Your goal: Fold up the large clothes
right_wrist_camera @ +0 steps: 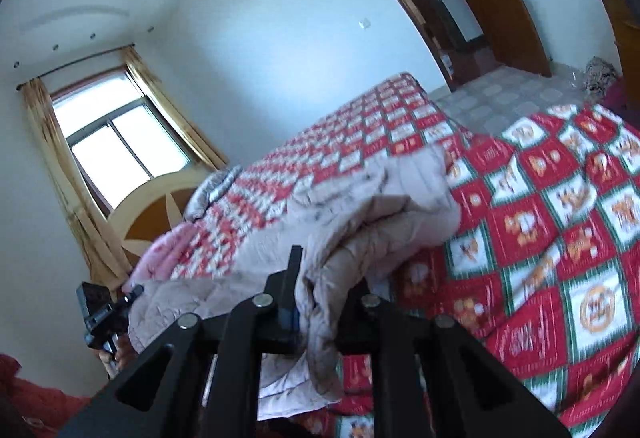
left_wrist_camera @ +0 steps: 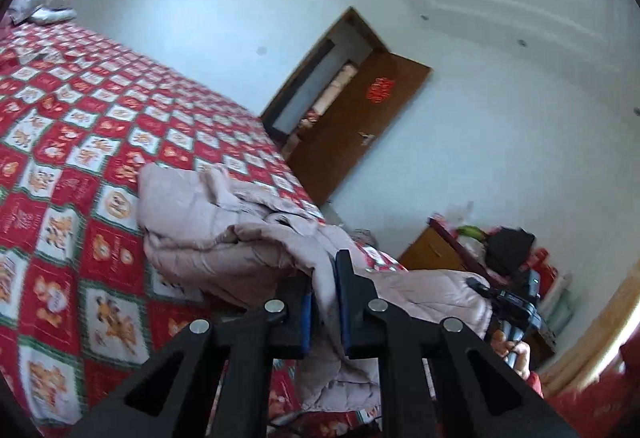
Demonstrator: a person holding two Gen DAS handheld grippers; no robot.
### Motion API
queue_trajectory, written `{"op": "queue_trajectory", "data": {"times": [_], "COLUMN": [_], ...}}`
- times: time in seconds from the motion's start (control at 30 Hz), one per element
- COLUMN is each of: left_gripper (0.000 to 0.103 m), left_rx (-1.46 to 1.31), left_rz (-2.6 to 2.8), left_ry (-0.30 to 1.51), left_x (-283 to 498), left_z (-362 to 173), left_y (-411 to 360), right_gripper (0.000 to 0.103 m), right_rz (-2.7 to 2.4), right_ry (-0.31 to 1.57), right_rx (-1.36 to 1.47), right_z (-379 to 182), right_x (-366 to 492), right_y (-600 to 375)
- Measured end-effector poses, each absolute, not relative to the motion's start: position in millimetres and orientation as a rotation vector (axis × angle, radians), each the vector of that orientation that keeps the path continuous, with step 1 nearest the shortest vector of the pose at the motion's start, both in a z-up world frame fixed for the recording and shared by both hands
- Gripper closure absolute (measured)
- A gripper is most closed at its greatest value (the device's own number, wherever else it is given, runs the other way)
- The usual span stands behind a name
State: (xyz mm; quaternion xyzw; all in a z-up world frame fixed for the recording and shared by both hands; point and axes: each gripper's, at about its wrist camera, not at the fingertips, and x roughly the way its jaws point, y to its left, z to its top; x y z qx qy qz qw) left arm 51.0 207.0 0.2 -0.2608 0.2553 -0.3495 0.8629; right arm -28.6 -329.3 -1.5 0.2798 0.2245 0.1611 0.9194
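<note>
lifting edge of beige padded coat (left_wrist_camera: pixel 208 222) off the red patterned bed (left_wrist_camera: pixel 60 158) | left tool (left_wrist_camera: pixel 324 302) clamped tight on fabric, lower centre | right tool (right_wrist_camera: pixel 320 302) likewise pinching a bunched hem | two grips apart likely to spread the garment for folding

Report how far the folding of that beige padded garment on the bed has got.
Done: both grips are made. The left gripper and the right gripper each have their jaws shut on an edge of the beige padded garment.

In hand: that edge is raised off the red checked bedspread, while the rest lies bunched on it.

Left: no neat fold shows; it needs spreading, folding and flattening.
</note>
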Motion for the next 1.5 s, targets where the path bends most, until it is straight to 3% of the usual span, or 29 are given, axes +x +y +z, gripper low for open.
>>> {"op": "queue_trajectory", "data": {"times": [0.3,0.67,0.97,1.5], "left_gripper": [0.093,0.093,0.093,0.089], "left_rx": [-0.631,-0.602,-0.533,-0.391], "left_rz": [-0.579,-0.295,-0.218,-0.108], "left_ry": [0.652,0.884,0.939,0.833], "left_x": [170.2,310.6,352.6,382.5], "left_z": [15.8,-63.1,-106.0,-150.9], "left_y": [208.8,187.8,170.4,135.7], "right_gripper": [0.088,0.088,0.088,0.088], "right_rz": [0.272,0.100,-0.005,-0.157], "right_ry": [0.423,0.577,0.639,0.636], "right_rx": [0.597,0.607,0.560,0.372], "right_z": [35.0,-24.5,-93.7,-130.4], "right_x": [103.6,253.5,313.9,342.4], "right_y": [-339.3,-334.0,-333.2,-312.9]}}
